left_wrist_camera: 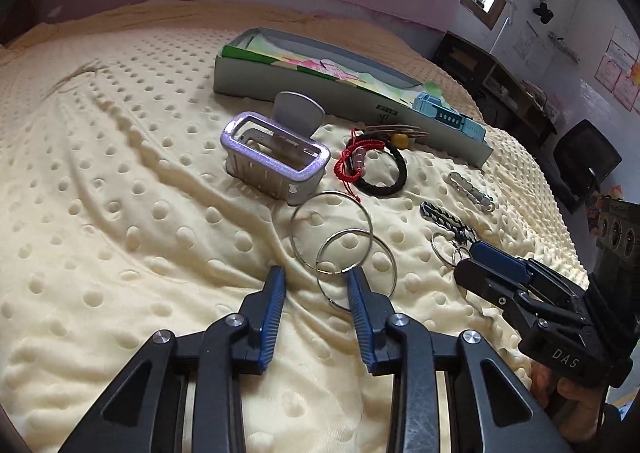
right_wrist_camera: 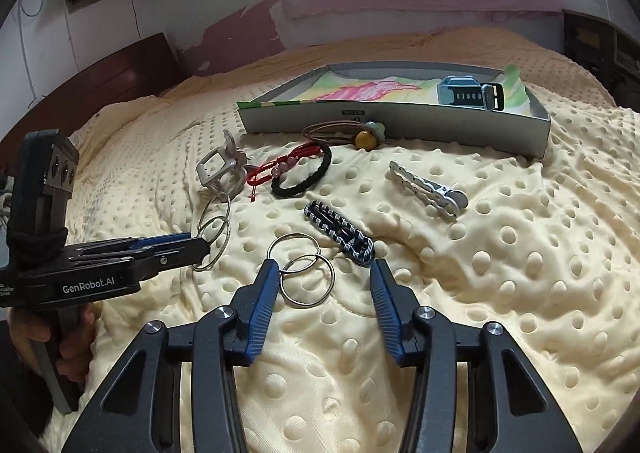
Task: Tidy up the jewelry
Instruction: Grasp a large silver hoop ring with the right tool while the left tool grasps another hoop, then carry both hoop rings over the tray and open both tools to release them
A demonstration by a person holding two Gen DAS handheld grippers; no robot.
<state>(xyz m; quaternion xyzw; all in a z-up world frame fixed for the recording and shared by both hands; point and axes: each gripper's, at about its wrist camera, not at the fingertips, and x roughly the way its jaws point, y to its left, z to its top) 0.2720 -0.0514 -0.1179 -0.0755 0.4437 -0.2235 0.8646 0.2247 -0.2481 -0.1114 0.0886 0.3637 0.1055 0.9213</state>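
Both grippers low over jewelry on the dotted yellow blanket point(right_wrist_camera: 500, 273).

Left gripper point(left_wrist_camera: 316, 281): jaws spread, nothing pinched; big hoops point(left_wrist_camera: 344, 241) lie flat, overlapping, right finger tip at the near hoop's rim (contact unclear). Right gripper point(right_wrist_camera: 324, 273): jaws spread, small rings point(right_wrist_camera: 300, 269) flat just inside left finger. Braided strap point(right_wrist_camera: 340, 229) runs diagonally from far-left toward the right finger tip. Box point(right_wrist_camera: 400, 125) lies beyond, long axis crosswise.
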